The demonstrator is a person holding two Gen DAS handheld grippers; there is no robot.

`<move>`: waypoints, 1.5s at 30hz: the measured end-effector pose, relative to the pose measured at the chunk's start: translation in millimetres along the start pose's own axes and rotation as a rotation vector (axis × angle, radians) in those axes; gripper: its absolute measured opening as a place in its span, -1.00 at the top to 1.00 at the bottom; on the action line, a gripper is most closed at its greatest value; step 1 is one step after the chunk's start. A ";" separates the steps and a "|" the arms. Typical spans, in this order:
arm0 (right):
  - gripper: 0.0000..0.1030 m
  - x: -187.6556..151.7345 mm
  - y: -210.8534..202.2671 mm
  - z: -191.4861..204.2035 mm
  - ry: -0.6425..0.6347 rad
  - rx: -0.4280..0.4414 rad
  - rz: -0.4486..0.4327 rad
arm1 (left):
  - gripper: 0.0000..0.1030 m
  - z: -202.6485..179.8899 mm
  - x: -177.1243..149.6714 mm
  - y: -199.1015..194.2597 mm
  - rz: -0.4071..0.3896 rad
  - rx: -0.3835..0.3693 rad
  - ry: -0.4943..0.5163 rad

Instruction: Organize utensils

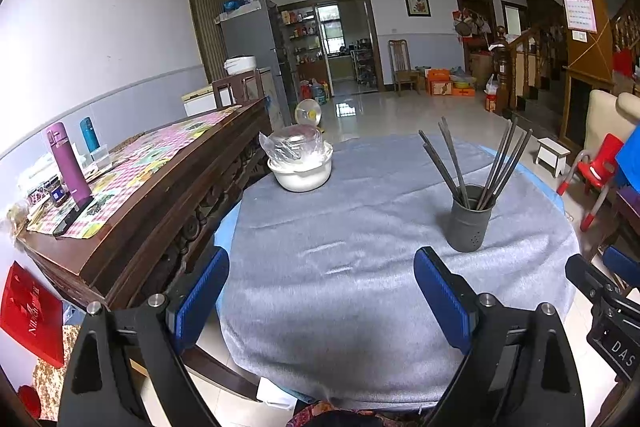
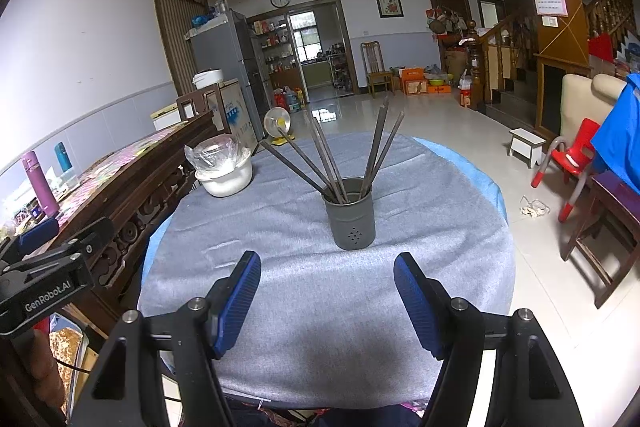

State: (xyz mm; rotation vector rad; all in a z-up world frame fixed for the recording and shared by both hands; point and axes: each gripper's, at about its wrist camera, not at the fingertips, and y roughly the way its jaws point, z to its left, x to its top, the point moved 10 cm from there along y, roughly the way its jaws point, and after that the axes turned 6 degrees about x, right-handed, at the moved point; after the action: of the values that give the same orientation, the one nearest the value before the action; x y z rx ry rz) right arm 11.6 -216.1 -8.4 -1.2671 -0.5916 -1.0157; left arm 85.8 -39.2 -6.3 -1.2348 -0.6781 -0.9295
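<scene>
Chopsticks (image 2: pixel 320 155) stand fanned out in a grey cup (image 2: pixel 351 215) on the cloth-covered worktop (image 2: pixel 280 267), beyond both tools. The right tool (image 2: pixel 327 269) hangs wide and empty just short of the cup, and the left tool (image 1: pixel 322 263) hangs wide and empty too, the cup ahead to its right. A white bowl (image 1: pixel 301 173) sits farther back at the left.

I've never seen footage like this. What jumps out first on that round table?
The eye lands on the dark grey utensil holder standing upright near the middle of the grey tablecloth, with long dark chopsticks fanning out of its top. Farther back on the left sits a white pot with crinkled clear plastic over it. At the bottom, two open blue-padded grippers frame the view: the right gripper and the left gripper, both empty.
</scene>
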 end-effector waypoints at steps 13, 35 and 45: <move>-0.42 -0.9 1.0 1.8 -0.010 0.004 0.001 | -0.82 0.9 -2.2 0.4 0.005 -0.012 -0.002; -0.42 -1.3 1.1 0.9 -0.006 0.001 0.002 | -0.82 -2.5 -4.8 2.0 0.012 -0.019 0.003; -0.42 -0.1 1.0 1.1 -0.005 -0.006 -0.002 | -0.82 -2.7 -5.9 1.1 0.010 -0.018 -0.002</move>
State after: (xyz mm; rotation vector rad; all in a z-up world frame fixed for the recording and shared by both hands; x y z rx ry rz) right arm 12.6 -215.1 -8.8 -1.2748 -0.5939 -1.0166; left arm 83.8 -40.5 -12.5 -1.2539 -0.6662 -0.9283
